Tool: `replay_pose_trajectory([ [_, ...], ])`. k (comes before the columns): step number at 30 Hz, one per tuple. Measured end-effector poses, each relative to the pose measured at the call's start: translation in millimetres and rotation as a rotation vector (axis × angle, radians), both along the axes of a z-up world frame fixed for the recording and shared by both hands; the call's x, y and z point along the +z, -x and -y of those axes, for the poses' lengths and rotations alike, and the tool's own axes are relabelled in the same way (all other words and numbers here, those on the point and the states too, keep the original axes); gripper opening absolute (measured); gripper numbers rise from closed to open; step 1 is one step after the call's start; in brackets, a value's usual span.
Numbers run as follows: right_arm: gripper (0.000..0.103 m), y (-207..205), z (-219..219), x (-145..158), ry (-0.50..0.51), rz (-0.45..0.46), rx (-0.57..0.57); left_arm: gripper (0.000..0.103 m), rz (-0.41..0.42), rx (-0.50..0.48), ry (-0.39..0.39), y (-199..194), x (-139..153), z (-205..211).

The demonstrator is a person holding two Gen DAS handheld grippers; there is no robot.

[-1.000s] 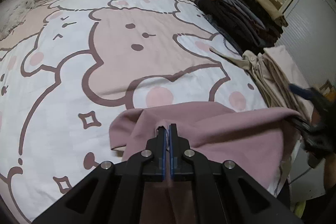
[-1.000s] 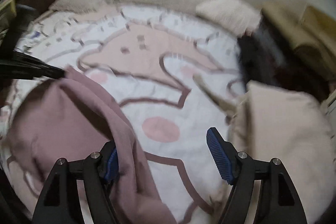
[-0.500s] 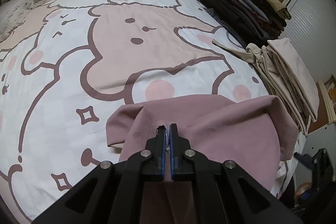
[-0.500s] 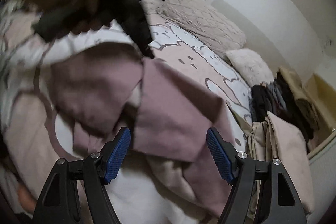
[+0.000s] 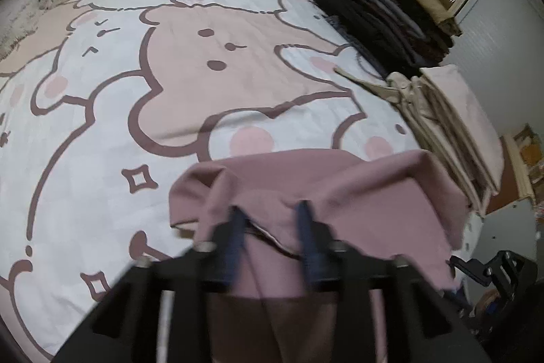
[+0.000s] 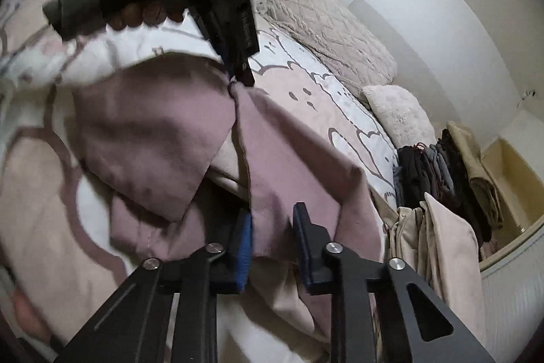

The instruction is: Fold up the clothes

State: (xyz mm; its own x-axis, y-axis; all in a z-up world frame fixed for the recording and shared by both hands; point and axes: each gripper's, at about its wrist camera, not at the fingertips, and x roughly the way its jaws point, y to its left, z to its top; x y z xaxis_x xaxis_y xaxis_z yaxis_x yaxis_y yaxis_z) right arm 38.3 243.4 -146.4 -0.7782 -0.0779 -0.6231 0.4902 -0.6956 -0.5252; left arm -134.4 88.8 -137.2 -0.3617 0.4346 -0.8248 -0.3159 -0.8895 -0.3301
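Left wrist view: mauve garment point(image 5: 357, 193) lies rumpled, folded over itself, at the near edge of the bear-print bedspread point(image 5: 190, 84), left gripper point(image 5: 272, 227) parted with cloth bunched between its blurred pads, right gripper point(image 6: 272, 237) also spread, straddling the garment's lower hem, pale lining showing.
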Motion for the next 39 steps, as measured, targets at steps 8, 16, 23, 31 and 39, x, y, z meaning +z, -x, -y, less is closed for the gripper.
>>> replay_pose_trajectory([
  [8,0.003,42.5,-32.4,41.4,0.197,0.054,-0.087,0.058,-0.136,-0.064,0.072,-58.0,40.0,17.4],
  [16,0.003,62.4,-59.5,56.6,0.440,0.122,-0.118,0.058,-0.388,-0.080,0.327,-142.2,70.2,-22.0],
  [23,0.003,56.3,-82.0,49.0,0.643,0.143,-0.166,0.058,-0.473,0.065,0.450,-185.5,35.6,-109.7],
  [31,0.003,50.5,-105.5,39.0,0.740,0.171,-0.182,0.058,-0.455,0.234,0.696,-165.1,-27.1,-146.4],
  [39,0.003,53.9,-112.1,31.2,0.754,0.197,-0.154,0.024,-0.456,0.284,0.723,-172.7,-31.5,-126.2],
])
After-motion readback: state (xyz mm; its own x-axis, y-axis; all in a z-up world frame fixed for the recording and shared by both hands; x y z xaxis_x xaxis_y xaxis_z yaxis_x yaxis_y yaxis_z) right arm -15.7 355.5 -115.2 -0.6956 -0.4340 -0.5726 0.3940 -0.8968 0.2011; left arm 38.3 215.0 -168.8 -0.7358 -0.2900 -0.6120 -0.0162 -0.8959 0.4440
